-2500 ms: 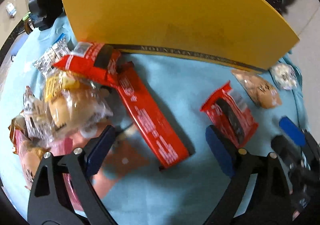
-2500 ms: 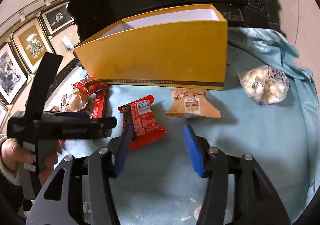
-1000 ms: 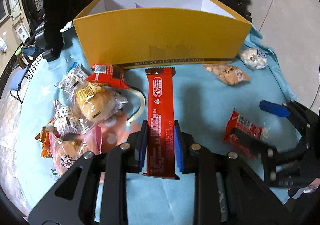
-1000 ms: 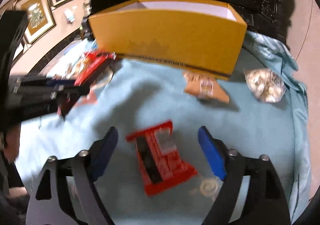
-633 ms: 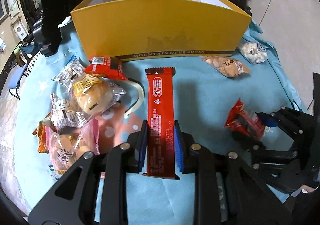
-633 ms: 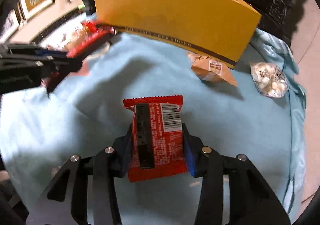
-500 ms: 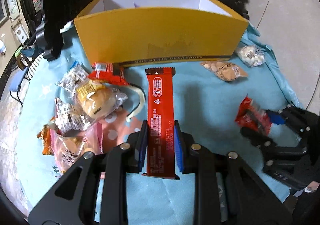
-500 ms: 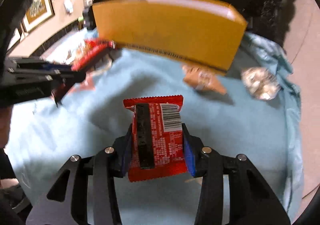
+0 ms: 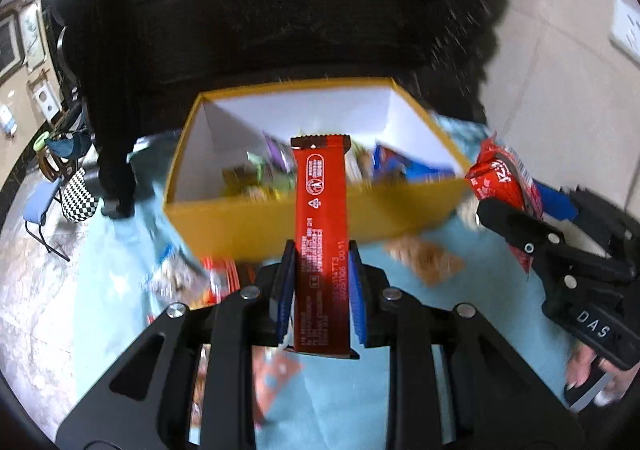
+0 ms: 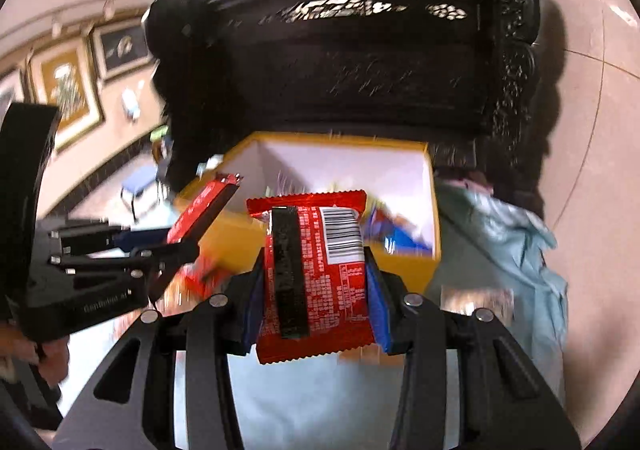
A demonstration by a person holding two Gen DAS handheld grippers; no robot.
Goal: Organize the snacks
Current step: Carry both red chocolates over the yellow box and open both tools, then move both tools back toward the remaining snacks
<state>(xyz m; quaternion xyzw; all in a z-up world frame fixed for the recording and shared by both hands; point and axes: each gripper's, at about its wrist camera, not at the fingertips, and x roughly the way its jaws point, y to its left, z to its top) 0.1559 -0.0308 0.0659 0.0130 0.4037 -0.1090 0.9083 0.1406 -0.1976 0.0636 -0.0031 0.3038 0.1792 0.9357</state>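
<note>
Blue-padded fingers [image 9: 357, 290] of the left gripper [image 9: 320, 292] are clamped on the lower half of a long red snack bar [image 9: 320, 234], which juts over the near wall of the open yellow box [image 9: 240, 222], while the right gripper [image 10: 316, 294] is pinched on the flanks of a red snack packet [image 10: 316, 274], raised before the same box, where other wrappers already lie. Both look light, crinkly and slippery, the bar stiffer, the packet soft, so a hold across the middle suits them. Legible writing is scant: a barcode [image 10: 342, 236] on the packet, small white print on the bar, and "DAS" on the right tool's body.
</note>
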